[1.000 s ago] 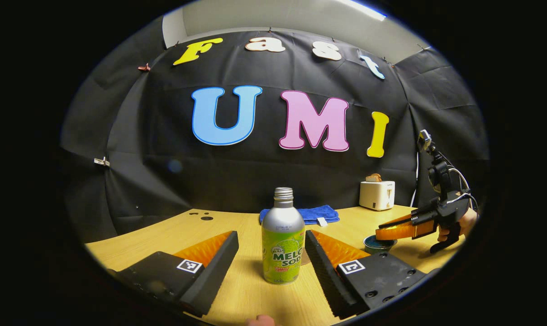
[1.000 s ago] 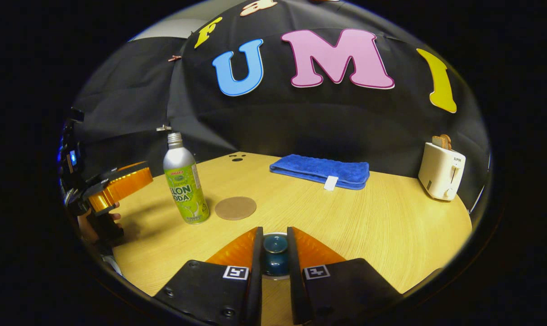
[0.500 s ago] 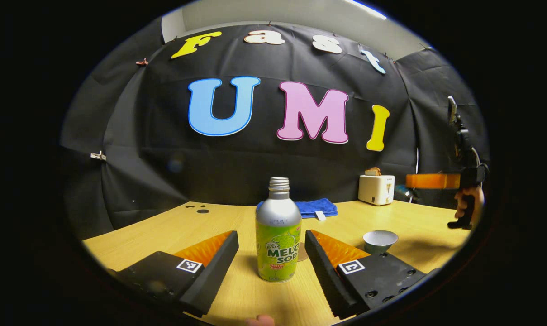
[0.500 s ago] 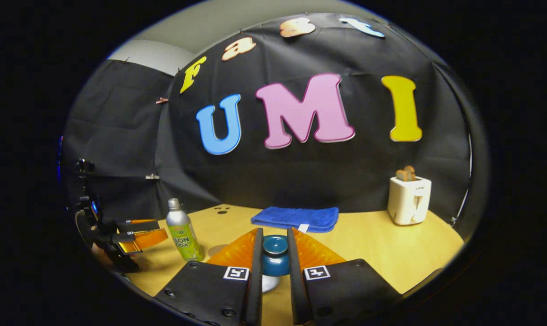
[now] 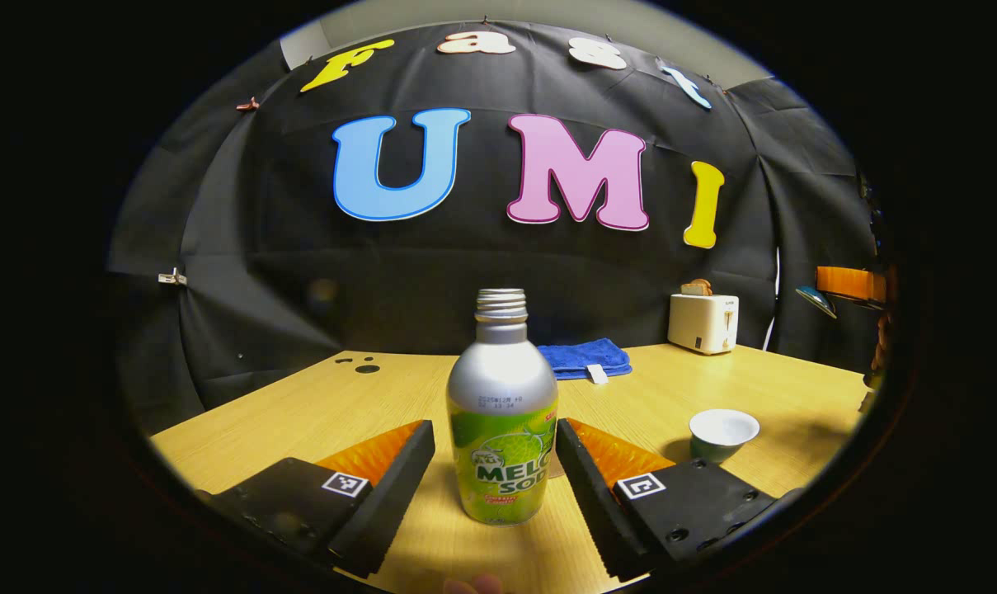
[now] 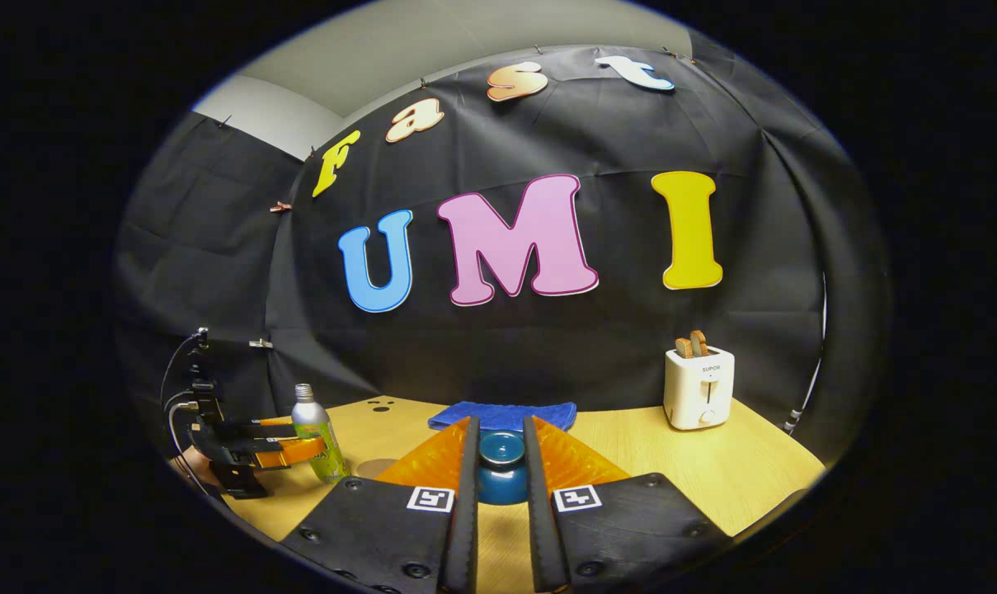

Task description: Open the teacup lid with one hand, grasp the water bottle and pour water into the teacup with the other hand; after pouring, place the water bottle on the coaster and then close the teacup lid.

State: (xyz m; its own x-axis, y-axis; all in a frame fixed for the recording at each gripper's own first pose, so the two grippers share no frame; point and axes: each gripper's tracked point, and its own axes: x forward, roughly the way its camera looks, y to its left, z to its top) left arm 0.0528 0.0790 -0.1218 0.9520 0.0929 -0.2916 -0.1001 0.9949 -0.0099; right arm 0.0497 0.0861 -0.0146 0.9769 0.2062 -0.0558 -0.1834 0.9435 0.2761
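Left tongs [image 5: 495,462] stand released, their two fingers spread wide to either side of the water bottle [image 5: 503,429], which stands upright on the bench [image 5: 383,396] between them; whether either finger touches it cannot be told. The bottle's screw neck is uncapped, and its contents are hidden by the metal body. Behind it, a brown coaster [image 5: 554,469] peeks out beside the right finger. Farther right on the bench sits the teacup [image 5: 722,434], uncovered, its pale inside showing; whether anything is in it cannot be told. At the back lie a folded blue towel [image 5: 585,359] and a white toaster [image 5: 703,322] with bread in its slots.

Right tongs [image 6: 498,495] are clenched on the teacup lid [image 6: 501,472], a dark blue lid gripped between both fingers and held up off the bench. In the left gripper view these tongs appear at the far right edge, raised well above the cup with the lid's rim just visible. In the right gripper view the left tongs flank the bottle at far left.
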